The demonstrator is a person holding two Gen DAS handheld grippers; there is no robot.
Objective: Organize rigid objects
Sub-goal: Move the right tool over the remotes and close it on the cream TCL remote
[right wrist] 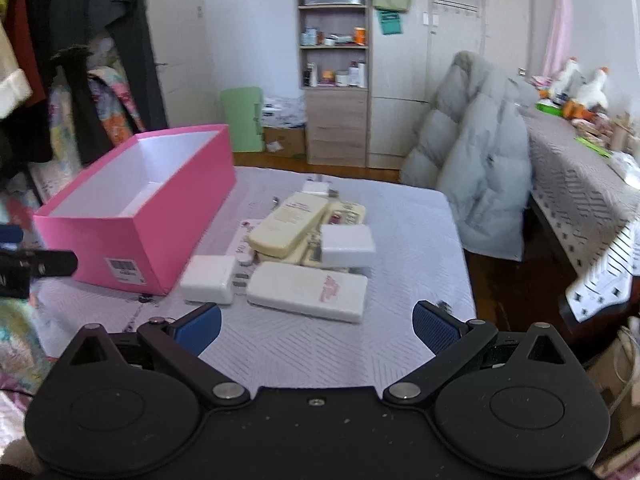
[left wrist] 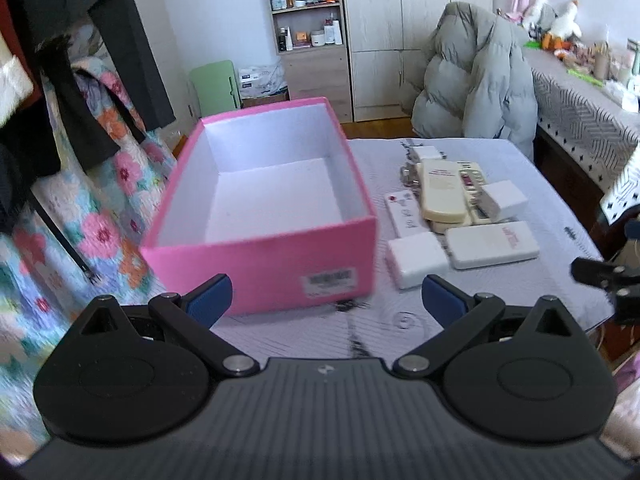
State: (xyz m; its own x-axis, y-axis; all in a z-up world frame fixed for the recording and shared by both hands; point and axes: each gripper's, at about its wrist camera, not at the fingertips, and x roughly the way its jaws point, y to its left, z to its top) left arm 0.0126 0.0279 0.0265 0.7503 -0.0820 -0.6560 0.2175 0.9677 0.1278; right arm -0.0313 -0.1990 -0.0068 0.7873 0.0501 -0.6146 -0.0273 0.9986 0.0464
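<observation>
An empty pink box (left wrist: 280,256) (right wrist: 160,216) with a white inside stands on the left of the quilted table (left wrist: 400,320) (right wrist: 416,240). To its right lies a pile of rigid things: cream remote controls (left wrist: 440,192) (right wrist: 288,220), a white power bank (left wrist: 492,242) (right wrist: 308,290), a white charger (left wrist: 416,262) (right wrist: 210,278) and a small white box (left wrist: 504,198) (right wrist: 348,244). My left gripper (left wrist: 326,300) is open just in front of the pink box. My right gripper (right wrist: 316,328) is open in front of the power bank. Neither holds anything.
A grey puffer jacket (left wrist: 480,80) (right wrist: 472,168) hangs on a chair behind the table. Dark clothes (left wrist: 80,60) and a floral quilt (left wrist: 100,220) crowd the left. A second table (right wrist: 580,184) with clutter stands at the right, shelves (right wrist: 336,56) at the back.
</observation>
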